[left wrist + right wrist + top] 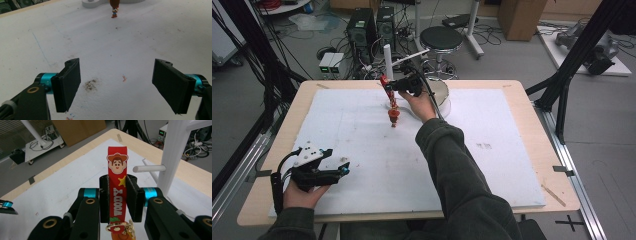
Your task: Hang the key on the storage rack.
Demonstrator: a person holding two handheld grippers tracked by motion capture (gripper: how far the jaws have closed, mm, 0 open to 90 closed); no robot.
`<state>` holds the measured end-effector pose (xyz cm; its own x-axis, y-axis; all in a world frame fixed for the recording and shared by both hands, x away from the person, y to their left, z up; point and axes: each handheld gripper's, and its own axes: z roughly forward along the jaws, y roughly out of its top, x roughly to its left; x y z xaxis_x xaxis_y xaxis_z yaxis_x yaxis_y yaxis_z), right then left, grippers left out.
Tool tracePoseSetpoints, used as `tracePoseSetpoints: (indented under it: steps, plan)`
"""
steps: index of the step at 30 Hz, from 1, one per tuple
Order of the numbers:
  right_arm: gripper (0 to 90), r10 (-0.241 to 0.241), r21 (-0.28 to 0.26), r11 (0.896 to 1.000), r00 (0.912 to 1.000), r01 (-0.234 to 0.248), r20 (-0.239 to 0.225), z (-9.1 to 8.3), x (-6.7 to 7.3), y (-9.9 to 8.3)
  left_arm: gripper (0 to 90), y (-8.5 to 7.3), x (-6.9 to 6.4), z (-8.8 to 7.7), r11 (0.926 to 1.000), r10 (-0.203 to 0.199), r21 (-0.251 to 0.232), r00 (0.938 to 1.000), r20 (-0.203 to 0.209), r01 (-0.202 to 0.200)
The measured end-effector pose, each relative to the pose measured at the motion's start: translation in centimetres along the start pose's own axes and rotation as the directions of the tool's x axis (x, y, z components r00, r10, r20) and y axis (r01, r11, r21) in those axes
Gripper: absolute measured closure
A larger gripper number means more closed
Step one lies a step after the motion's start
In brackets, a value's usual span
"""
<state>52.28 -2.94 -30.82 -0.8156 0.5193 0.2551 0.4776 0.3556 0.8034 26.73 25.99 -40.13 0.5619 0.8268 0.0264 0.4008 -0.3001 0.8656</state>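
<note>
A: Strap (117, 187) — where is it, and why held upright?
B: Over the far middle of the bench (522, 150), beside the white stand (175, 155). Right claw (117, 197) is clamped on its middle, loop end up. My guess: to slip the loop over the stand's peg (149, 168).
A: Charm (394, 116)?
B: Hangs free below the grip.
A: Left claw (117, 85)?
B: Jaws wide apart, holding nothing, parked low at the near left of the bench, out of the way.

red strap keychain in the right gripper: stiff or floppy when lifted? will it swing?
Probably floppy: the strap is a thin flat ribbon pinched in the right hand-held gripper, though its short free end stands up. Likely light. The figure hangs below off a gold clasp, so expect it to swing.
</note>
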Motion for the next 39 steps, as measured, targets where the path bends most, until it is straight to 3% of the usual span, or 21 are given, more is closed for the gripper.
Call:
tracePoseSetpoints:
  steps: [21, 39]
  plan:
    - [75.2, 0.082, 0.001, 0.997, 0.9959, -0.082, 0.039, 0.7, -1.3, -0.6, 23.4, 0.0, 0.0, -0.1, 1.0, 0.002, -0.008, 1.0, -0.003, -0.002]
    - [73.8, 0.104, 0.029, 0.994, 0.9896, -0.108, 0.099, 1.2, -1.8, -1.0, 23.4, 0.0, -0.1, -0.2, 1.0, 0.0, -0.009, 1.0, -0.005, 0.0]
